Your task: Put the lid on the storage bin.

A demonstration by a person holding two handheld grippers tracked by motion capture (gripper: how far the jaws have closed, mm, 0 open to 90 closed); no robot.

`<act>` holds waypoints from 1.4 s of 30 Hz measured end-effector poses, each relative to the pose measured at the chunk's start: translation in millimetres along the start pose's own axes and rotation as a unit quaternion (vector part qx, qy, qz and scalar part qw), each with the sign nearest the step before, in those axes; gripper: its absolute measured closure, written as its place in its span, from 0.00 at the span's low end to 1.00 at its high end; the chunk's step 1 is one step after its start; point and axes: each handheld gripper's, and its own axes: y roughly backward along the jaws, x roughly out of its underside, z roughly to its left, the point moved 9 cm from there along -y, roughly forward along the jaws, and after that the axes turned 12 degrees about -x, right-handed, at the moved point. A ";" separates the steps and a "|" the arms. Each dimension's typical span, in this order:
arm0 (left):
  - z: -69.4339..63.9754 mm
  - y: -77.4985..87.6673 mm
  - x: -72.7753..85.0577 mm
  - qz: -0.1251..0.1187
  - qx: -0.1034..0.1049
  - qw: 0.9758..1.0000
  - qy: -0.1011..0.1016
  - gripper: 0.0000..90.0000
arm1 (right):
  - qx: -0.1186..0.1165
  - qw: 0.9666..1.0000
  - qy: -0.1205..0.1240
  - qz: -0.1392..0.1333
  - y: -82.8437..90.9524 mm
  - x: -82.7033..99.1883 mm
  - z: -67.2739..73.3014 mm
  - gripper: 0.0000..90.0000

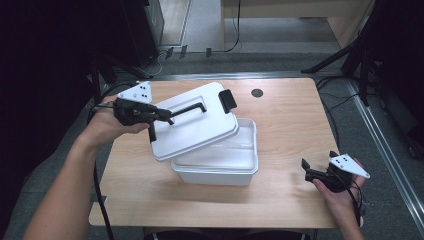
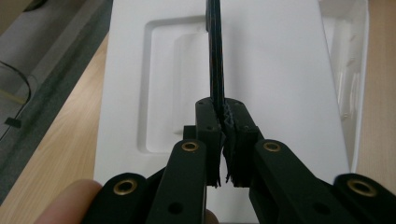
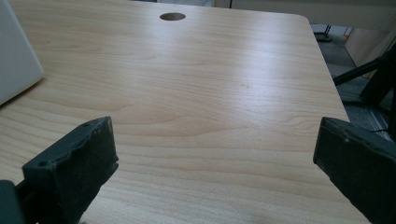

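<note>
Holding the white plastic lid [image 1: 195, 122] tilted over the open white plastic box [image 1: 220, 162] by its thin black handle [image 1: 187, 108], pinched in our left gripper [image 1: 165, 119] jaws, we risk it swinging or slipping, while our right gripper [image 1: 306, 167] jaws gape empty above the wooden table [image 1: 285, 125].

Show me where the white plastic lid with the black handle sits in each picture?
High view: white plastic lid, left of centre, tilted over the white tub.
Left gripper view: it spans the middle; the fingers pinch its black handle.
Right gripper view: I can't tell lid from tub.
Shared landmark: wooden table.
</note>
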 end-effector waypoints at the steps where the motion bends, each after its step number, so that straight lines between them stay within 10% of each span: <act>1: -2.2 -1.9 -1.4 -0.002 0.004 1.000 -0.004 0.96 | 0.000 1.000 0.000 0.000 0.0 0.0 0.1 0.00; 42: -43.7 -49.0 -23.0 -0.001 0.086 0.993 -0.086 0.96 | -0.003 1.000 0.003 0.002 0.0 0.9 1.3 0.00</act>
